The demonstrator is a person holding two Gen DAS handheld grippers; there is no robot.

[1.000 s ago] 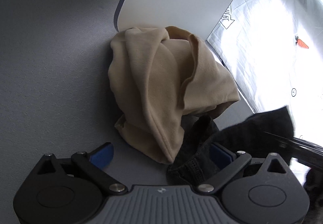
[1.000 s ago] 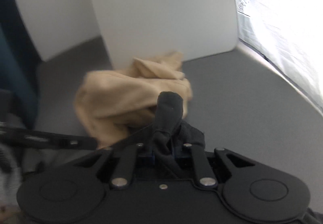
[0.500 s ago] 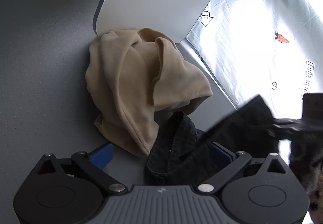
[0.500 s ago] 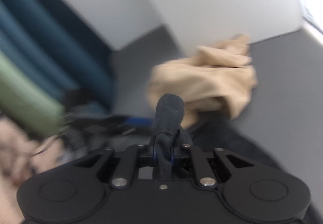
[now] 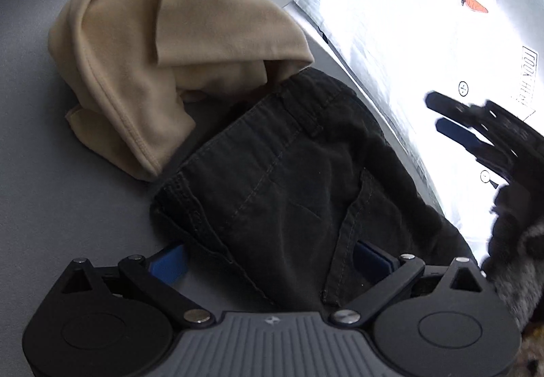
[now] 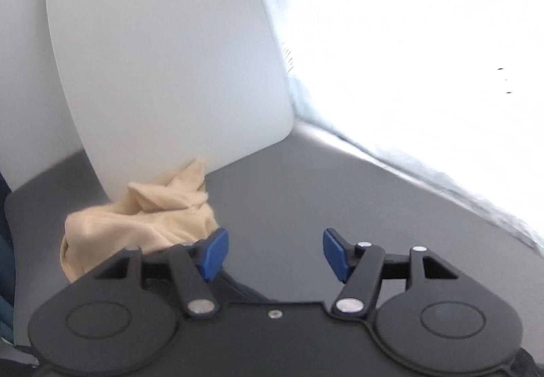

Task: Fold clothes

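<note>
Black trousers (image 5: pixel 289 179) lie crumpled on grey desk (image 5: pixel 51 190), centre of left-wrist frame, touching tan garment (image 5: pixel 146 47) at upper left. Soft, limp denim-like cloth, moderately heavy; waistband stiffest, best hold. Left tool (image 5: pixel 268 258) wide apart, cloth between pads, unpinched. Right tool (image 6: pixel 275 252) opening, nothing between.

I see a grey surface (image 5: pixel 37 145) running under everything, matte and evenly lit on my left view. At its far side a white panel (image 6: pixel 163 64) with rounded corners stands upright, tilted a little, and a second white panel (image 6: pixel 20 77) sits behind it to the left. On the right hangs a white sheet (image 5: pixel 408 23), lit so hard from behind that it washes out in both views. I can make out a small orange carrot print (image 5: pixel 474 2) on it, some boxed black lettering I cannot read, and a few small round marks. At the far left edge of my right view something dark teal (image 6: pixel 5 241) shows.
</note>
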